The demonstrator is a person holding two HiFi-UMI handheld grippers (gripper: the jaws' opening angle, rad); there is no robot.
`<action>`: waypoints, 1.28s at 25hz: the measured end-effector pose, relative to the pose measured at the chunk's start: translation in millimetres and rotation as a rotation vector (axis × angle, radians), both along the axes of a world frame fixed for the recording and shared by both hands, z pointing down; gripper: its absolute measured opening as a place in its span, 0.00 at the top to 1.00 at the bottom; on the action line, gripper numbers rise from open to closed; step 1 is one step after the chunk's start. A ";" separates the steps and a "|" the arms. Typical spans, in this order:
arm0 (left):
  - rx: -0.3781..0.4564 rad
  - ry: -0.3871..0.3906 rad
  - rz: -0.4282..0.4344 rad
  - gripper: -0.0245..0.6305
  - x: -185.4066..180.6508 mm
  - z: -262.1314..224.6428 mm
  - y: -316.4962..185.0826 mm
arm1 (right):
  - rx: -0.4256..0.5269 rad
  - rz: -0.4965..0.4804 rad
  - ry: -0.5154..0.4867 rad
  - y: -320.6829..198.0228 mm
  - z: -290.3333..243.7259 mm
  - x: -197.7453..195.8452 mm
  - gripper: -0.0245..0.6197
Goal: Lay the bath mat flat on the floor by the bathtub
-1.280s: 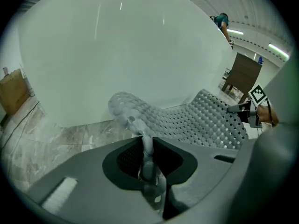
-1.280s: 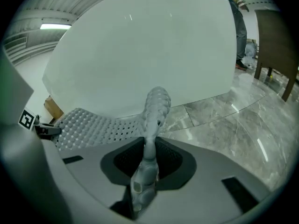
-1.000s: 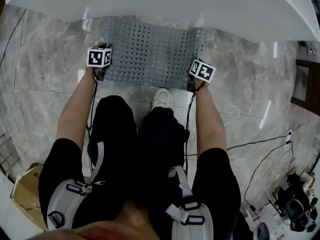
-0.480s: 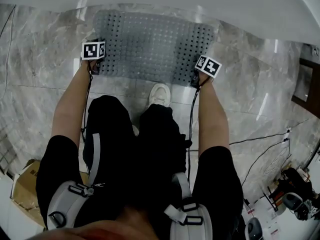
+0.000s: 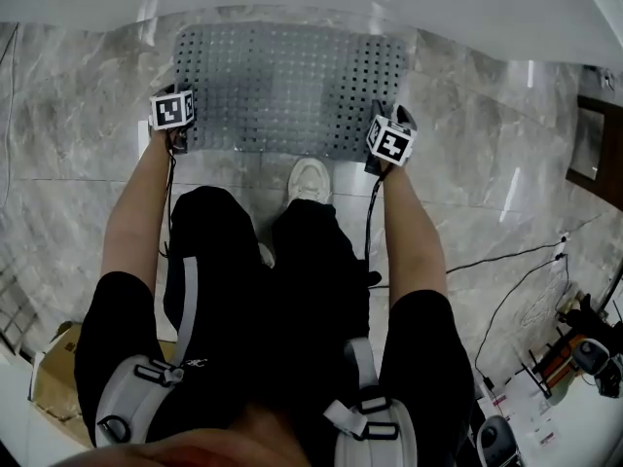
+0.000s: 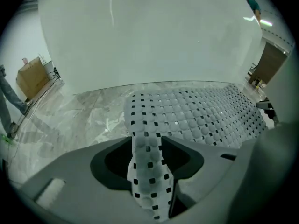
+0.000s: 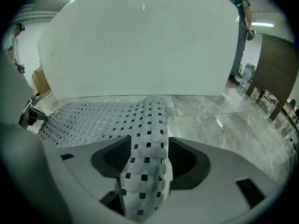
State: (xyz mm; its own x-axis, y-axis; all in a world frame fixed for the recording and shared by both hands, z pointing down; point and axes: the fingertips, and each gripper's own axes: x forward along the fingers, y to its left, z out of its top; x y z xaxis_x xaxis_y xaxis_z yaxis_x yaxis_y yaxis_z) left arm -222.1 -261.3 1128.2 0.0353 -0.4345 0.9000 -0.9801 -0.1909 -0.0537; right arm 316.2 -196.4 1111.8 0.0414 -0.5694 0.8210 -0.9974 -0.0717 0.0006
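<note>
Spanning the top of the head view, the white bathtub (image 5: 321,3) curves above the grey marble floor (image 5: 78,125), and the grey perforated bath mat (image 5: 292,81) lies spread on that floor right against the tub's base. The left gripper (image 6: 149,164) sits at the mat's near left corner and the right gripper (image 7: 145,164) at its near right corner, each with a lifted fold of mat standing between jaws that are opening, dark gaps showing on both sides of the fold. A white shoe (image 5: 311,183) rests just behind the mat's near edge.
</note>
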 end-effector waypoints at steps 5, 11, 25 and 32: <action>0.118 0.048 0.036 0.85 18.7 -56.5 -5.5 | 0.085 0.023 -0.067 7.8 -46.9 -5.3 0.81; 0.351 0.169 0.112 0.96 56.0 -169.6 -19.4 | 0.191 -0.044 -0.057 -1.1 -131.2 -22.8 0.95; 0.715 0.307 0.149 0.96 114.4 -431.4 -8.7 | 0.730 -0.211 -0.082 -44.8 -423.1 -104.0 0.95; 0.806 0.307 0.144 0.96 134.3 -583.2 -15.0 | 0.814 -0.259 -0.138 -75.0 -567.6 -123.6 0.95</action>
State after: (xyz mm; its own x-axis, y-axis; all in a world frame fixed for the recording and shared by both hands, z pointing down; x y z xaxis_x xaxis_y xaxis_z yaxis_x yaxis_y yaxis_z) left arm -87.8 -276.3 545.0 0.3288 -0.9073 0.2619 -0.9429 -0.3312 0.0365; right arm 192.6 -271.4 544.2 -0.2409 -0.9601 0.1421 -0.9698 0.2323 -0.0749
